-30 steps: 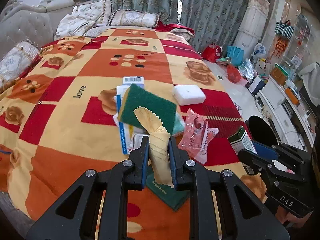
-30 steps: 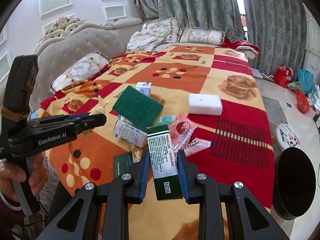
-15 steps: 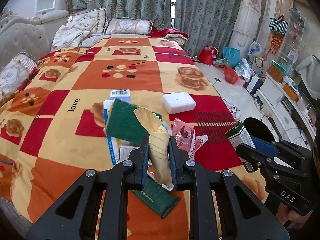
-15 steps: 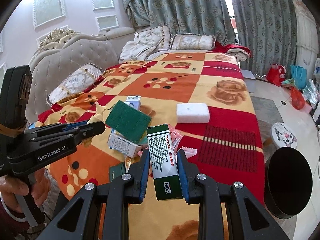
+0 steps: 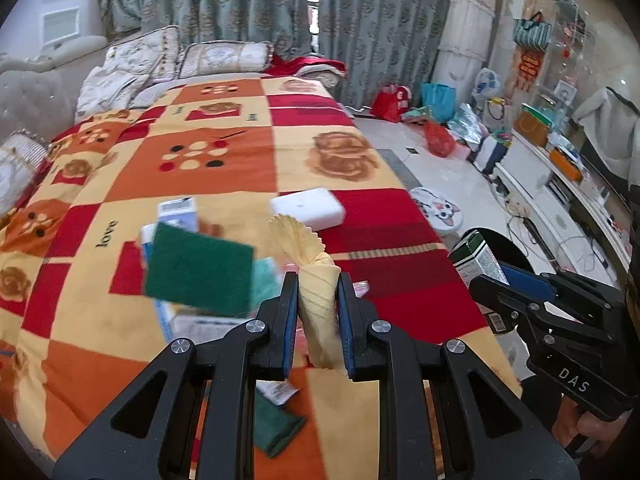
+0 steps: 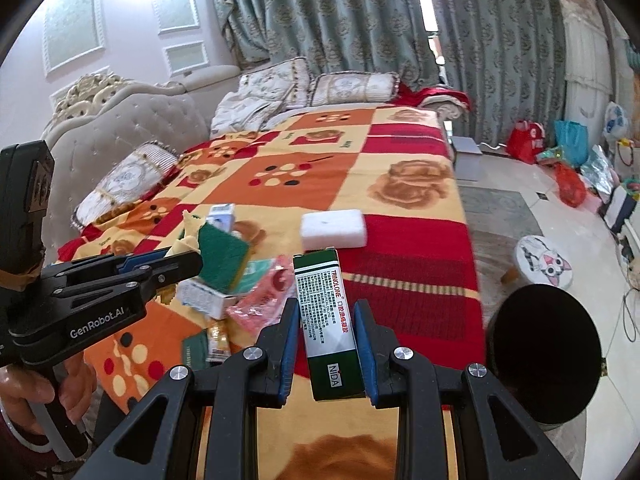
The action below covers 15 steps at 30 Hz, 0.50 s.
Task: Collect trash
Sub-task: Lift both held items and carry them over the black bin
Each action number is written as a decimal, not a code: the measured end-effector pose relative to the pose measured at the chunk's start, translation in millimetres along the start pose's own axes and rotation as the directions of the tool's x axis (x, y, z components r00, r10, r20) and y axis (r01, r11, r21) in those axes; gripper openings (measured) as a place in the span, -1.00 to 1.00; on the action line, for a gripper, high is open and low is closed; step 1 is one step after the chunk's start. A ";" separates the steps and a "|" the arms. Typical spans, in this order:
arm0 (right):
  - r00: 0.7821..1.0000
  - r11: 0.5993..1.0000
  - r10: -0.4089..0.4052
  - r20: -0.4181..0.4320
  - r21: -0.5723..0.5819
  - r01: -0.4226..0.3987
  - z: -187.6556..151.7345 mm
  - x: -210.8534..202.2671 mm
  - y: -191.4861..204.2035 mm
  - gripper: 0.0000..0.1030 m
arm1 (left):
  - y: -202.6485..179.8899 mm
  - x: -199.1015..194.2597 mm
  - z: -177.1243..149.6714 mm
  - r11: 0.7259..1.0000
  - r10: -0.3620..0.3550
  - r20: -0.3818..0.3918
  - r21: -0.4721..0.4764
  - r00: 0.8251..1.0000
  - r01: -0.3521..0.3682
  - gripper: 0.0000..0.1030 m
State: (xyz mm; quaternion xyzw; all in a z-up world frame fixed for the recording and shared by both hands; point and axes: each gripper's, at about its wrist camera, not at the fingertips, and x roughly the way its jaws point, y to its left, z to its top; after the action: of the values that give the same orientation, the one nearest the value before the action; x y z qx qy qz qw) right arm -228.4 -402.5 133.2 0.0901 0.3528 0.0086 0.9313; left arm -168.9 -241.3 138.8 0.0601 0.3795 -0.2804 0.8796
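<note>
left gripper [image 5: 318, 316] clamped on twisted yellow cloth [image 5: 316, 284] | right gripper [image 6: 326, 344] pinching green-and-white cardboard medicine box [image 6: 326, 320] | round black bin [image 6: 544, 354] just right of it

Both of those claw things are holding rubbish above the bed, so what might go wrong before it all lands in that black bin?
1. The left gripper pinches only the middle of the floppy yellow cloth; it might slip out.
2. The black bin stands on the floor beside the bed, so the green and white box in the right gripper could miss its mouth if released early.
3. The two grippers are close together and may bump.
</note>
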 end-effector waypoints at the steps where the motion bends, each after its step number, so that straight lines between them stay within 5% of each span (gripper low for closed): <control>1: 1.000 1.000 -0.006 0.001 0.004 0.006 0.2 -1.1 -4.0 -0.49 | -5.0 2.5 1.6 1.000 -0.010 -0.002 0.005 1.000 0.010 -0.68; 15: 0.990 0.985 -0.144 -0.003 0.095 0.144 -7.6 -19.6 -87.1 -0.49 | -87.3 48.4 20.7 0.988 -0.142 -0.071 0.055 0.987 0.146 -0.68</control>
State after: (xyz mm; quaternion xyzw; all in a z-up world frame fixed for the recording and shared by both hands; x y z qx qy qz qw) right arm -252.2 -488.6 125.4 0.1085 0.3564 -0.0758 0.9249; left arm -176.0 -342.6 128.8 0.0682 0.4037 -0.3524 0.8416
